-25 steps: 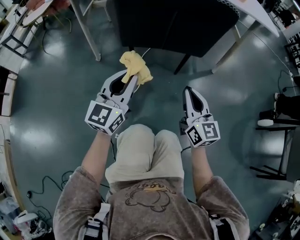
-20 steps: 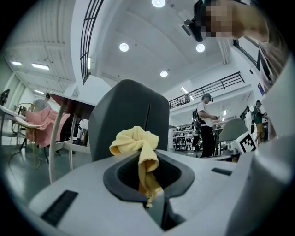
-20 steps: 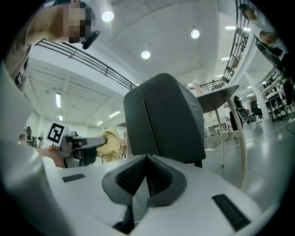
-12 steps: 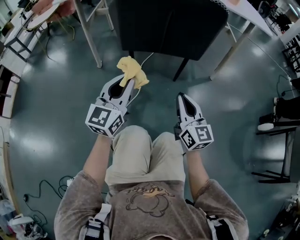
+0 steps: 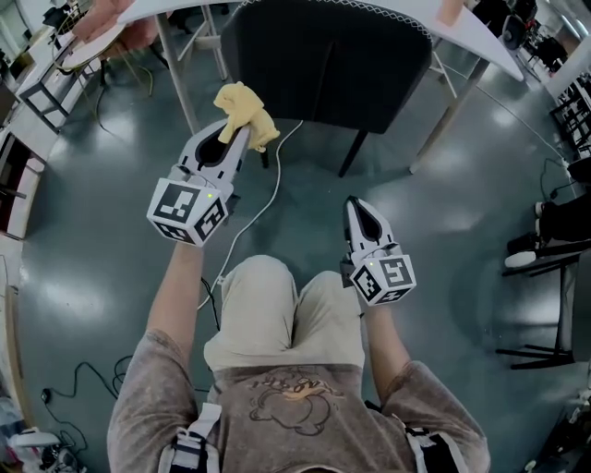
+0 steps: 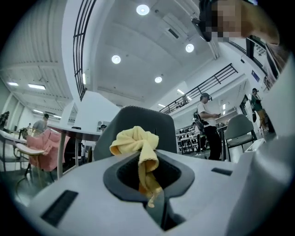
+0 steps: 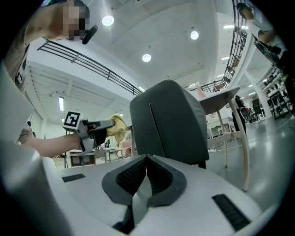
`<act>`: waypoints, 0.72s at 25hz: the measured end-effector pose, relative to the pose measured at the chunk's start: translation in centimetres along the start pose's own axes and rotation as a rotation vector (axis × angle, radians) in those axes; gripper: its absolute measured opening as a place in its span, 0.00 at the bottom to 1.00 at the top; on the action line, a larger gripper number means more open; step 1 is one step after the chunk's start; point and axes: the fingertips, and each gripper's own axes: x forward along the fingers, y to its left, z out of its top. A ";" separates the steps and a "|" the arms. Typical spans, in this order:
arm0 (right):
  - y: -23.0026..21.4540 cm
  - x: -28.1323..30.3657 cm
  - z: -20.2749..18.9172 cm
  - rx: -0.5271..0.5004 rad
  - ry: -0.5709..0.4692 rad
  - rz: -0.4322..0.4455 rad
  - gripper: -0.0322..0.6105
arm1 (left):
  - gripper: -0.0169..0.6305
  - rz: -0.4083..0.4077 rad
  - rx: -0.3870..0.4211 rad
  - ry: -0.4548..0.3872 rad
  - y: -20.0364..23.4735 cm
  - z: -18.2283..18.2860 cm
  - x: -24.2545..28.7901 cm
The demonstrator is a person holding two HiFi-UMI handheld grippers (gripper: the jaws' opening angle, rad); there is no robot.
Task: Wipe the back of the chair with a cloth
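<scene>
While the left gripper (image 5: 238, 137) clamps its jaws on the yellow cloth (image 5: 242, 109) just short of the chair (image 5: 323, 65) back, the right gripper (image 5: 357, 205) hangs lower, jaws pressed together on nothing. Only 1 thin fold seems caught, so rubbing may tug it free.

There are two claws, the left claw (image 5: 242, 134) and the right claw (image 5: 355, 205), with two marker cubes, one on the left (image 5: 187, 211) and one on the right (image 5: 383, 277), and a single yellow cloth (image 5: 243, 111). One dark chair (image 5: 323, 65) stands on the floor (image 5: 111, 231), where one white cable (image 5: 263, 199) lies, and the left gripper view adds a second, paler chair (image 6: 240, 129). That view also counts four round ceiling lamps (image 6: 142, 9) and two standing people, a nearer person (image 6: 207, 124) and a farther person (image 6: 255, 102).
</scene>
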 end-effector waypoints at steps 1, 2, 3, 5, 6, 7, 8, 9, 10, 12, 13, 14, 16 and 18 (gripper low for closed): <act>0.1 -0.1 0.0 -0.001 -0.001 0.002 0.09 | 0.11 0.002 0.013 -0.007 0.7 0.7 0.3; 0.1 -0.1 0.1 -0.002 -0.001 0.003 0.09 | 0.11 0.006 0.028 -0.012 1.5 1.4 0.6; 0.2 -0.1 0.1 -0.003 0.000 0.003 0.09 | 0.11 0.011 0.041 -0.015 2.3 2.0 1.0; 0.2 -0.2 0.0 -0.005 0.002 0.002 0.09 | 0.11 0.025 0.057 -0.022 4.1 3.2 1.7; 0.2 -0.2 0.0 -0.005 0.004 0.001 0.09 | 0.11 0.031 0.056 -0.027 5.0 3.7 2.1; 0.2 -0.3 -0.1 -0.005 0.004 -0.001 0.09 | 0.11 0.035 0.050 -0.031 5.9 4.1 2.4; 0.2 -0.2 -0.1 -0.004 0.005 -0.002 0.09 | 0.11 0.037 0.042 -0.033 6.6 4.5 2.8; 0.1 -0.2 -0.1 -0.004 0.005 -0.003 0.09 | 0.11 0.037 0.036 -0.034 7.2 4.8 3.2; 0.1 -0.2 -0.2 -0.003 0.006 -0.004 0.09 | 0.11 0.036 0.034 -0.032 7.7 5.0 3.5; 0.1 0.0 -0.2 -0.002 0.006 -0.004 0.09 | 0.11 0.033 0.037 -0.028 8.4 5.2 4.3; 0.1 0.1 -0.2 -0.002 0.005 -0.004 0.09 | 0.11 0.030 0.041 -0.028 8.7 5.4 4.7; 0.0 0.2 -0.2 -0.003 0.005 -0.004 0.09 | 0.11 0.028 0.045 -0.027 8.8 5.5 5.1; 0.0 0.2 -0.2 -0.007 0.004 -0.005 0.09 | 0.11 0.022 0.051 -0.027 8.8 5.6 5.8; 0.0 0.2 -0.2 -0.010 0.003 -0.006 0.09 | 0.11 0.011 0.053 -0.028 8.5 5.7 6.4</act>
